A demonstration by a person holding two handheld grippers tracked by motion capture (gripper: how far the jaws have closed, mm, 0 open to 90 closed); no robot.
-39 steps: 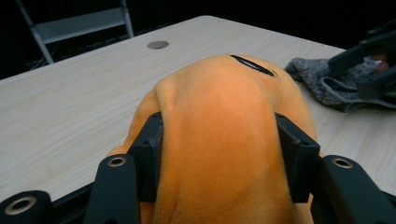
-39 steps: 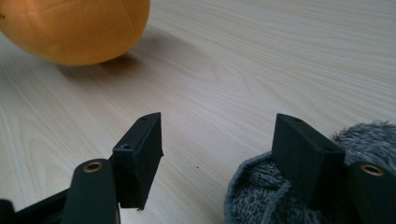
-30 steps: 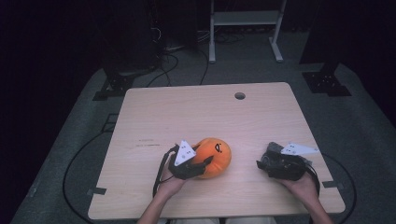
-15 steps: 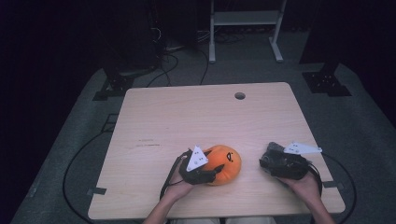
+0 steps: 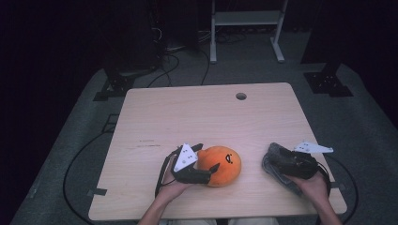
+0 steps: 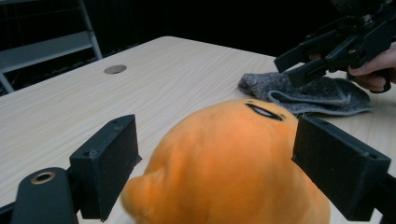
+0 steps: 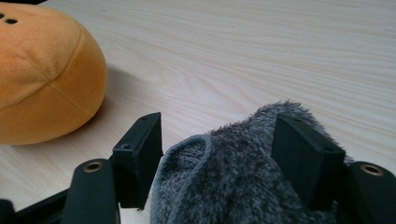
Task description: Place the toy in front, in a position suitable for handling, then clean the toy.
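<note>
An orange round plush toy [image 5: 221, 165] with a small black face lies on the wooden table [image 5: 202, 117] near its front edge. My left gripper [image 5: 207, 158] reaches in from the plush's left, one jaw on each side of it. Its jaws have just been opening, and in the left gripper view the pads [image 6: 111, 163] stand apart from the plush [image 6: 233, 163]. My right gripper [image 5: 277, 159] sits at the front right on a grey fuzzy cloth [image 5: 274, 169]. In the right gripper view the cloth [image 7: 243, 186] bulges up between the pads [image 7: 303, 154], which hold it.
A round cable hole [image 5: 241, 96] is in the table's far side. Beyond the table are a white metal stand [image 5: 244, 18] and dark equipment with cables on the floor. Bare tabletop lies to the left and behind the plush.
The left gripper's jaws have spread from a tight hold on the plush's side to a wide stance around it. The plush has settled slightly right. The right hand and cloth stay put.
</note>
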